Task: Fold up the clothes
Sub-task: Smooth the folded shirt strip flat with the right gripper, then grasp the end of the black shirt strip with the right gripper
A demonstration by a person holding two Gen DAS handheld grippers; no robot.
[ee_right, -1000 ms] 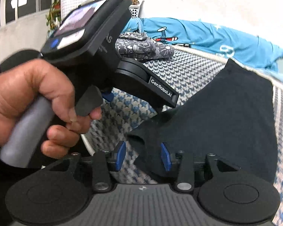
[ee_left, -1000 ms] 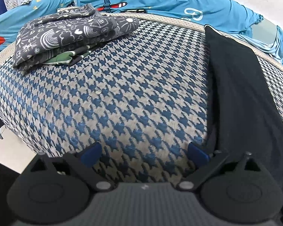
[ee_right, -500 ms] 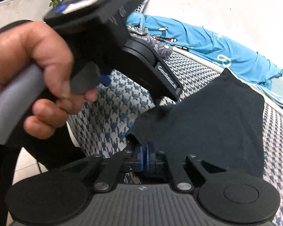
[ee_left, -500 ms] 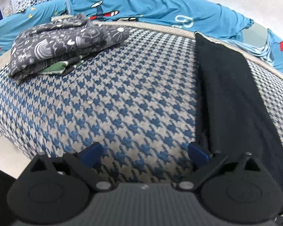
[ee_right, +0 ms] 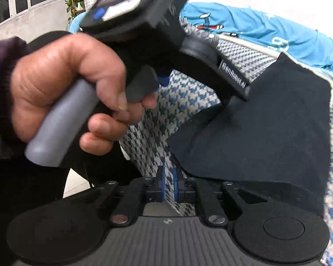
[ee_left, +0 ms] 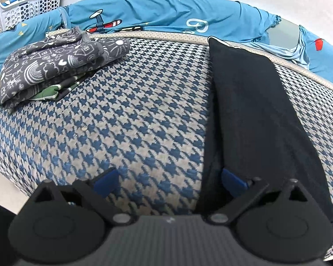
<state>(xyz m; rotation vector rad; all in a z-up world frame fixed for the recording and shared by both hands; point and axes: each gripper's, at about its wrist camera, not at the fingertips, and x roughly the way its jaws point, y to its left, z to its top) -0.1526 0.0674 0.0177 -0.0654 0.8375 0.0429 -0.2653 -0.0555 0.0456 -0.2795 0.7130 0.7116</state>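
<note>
The left gripper [ee_left: 168, 180] gapes wide at the black garment's [ee_left: 250, 102] five-o'clock edge; the right gripper [ee_right: 168, 184], nearly shut, grips nothing.

"GenRobot.AI" on left tongs [ee_right: 233, 75]

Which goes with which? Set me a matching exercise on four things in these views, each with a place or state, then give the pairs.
Things:
1. grey patterned garment
2. black garment
3. white basket
4. left gripper

Place or state:
A. jaws wide open
B. off the houndstooth cover, in the far left corner of the view
C. spread long on the right of the houndstooth cover
D. folded, on the left of the houndstooth cover

Pairs: 1-D; 2-C; 3-B; 4-A.
</note>
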